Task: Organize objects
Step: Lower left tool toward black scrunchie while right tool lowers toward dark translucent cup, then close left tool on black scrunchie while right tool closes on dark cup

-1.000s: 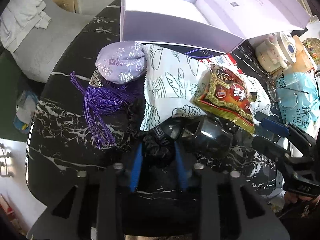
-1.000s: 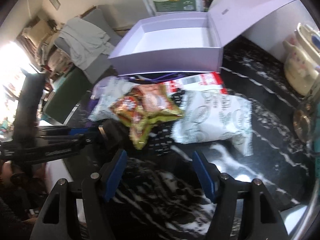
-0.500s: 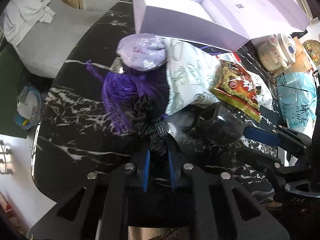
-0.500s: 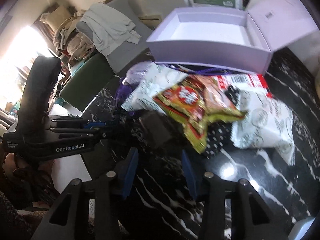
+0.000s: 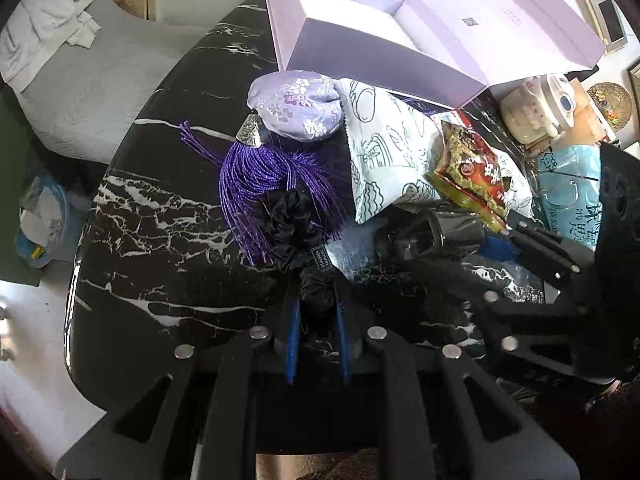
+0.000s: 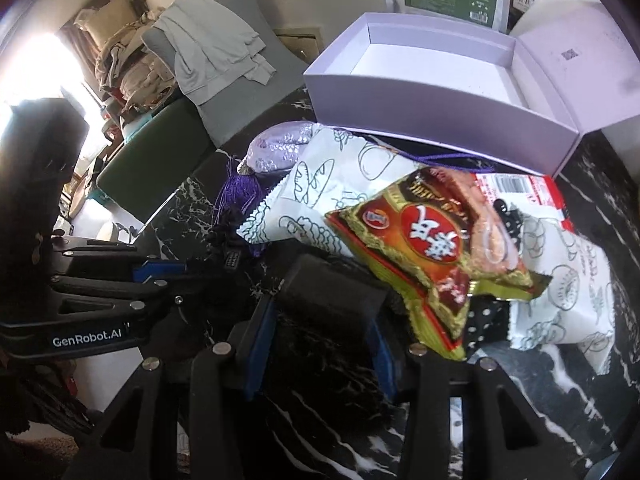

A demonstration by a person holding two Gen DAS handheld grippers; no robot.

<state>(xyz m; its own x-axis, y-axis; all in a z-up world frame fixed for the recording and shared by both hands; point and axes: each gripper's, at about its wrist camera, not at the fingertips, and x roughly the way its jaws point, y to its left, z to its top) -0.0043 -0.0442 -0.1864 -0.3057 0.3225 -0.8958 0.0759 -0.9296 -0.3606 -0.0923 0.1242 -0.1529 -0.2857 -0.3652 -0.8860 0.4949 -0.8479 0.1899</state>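
My left gripper (image 5: 316, 300) is shut on a black fabric scrunchie (image 5: 296, 228) lying on the black marble table (image 5: 160, 240). My right gripper (image 6: 320, 312) has its jaws around a black boxy object (image 6: 328, 292), pads touching its sides; the object also shows in the left wrist view (image 5: 436, 236). An open lilac box (image 6: 436, 80) stands behind, empty inside. In front of it lie a lilac brocade sachet (image 5: 296, 104) with a purple tassel (image 5: 264, 176), a white printed snack bag (image 5: 384, 144) and a red and gold snack packet (image 6: 432, 256).
A second white printed bag (image 6: 560, 300) and a red and white packet (image 6: 516, 188) lie right of the pile. A cream kettle (image 5: 536, 112) and a blue bag (image 5: 572, 184) stand at the table's right side. A grey chair with clothes (image 6: 216, 60) is beyond the table.
My left gripper closed on the black scrunchie. My right gripper moved left and forward and narrowed its jaws around the black boxy object.
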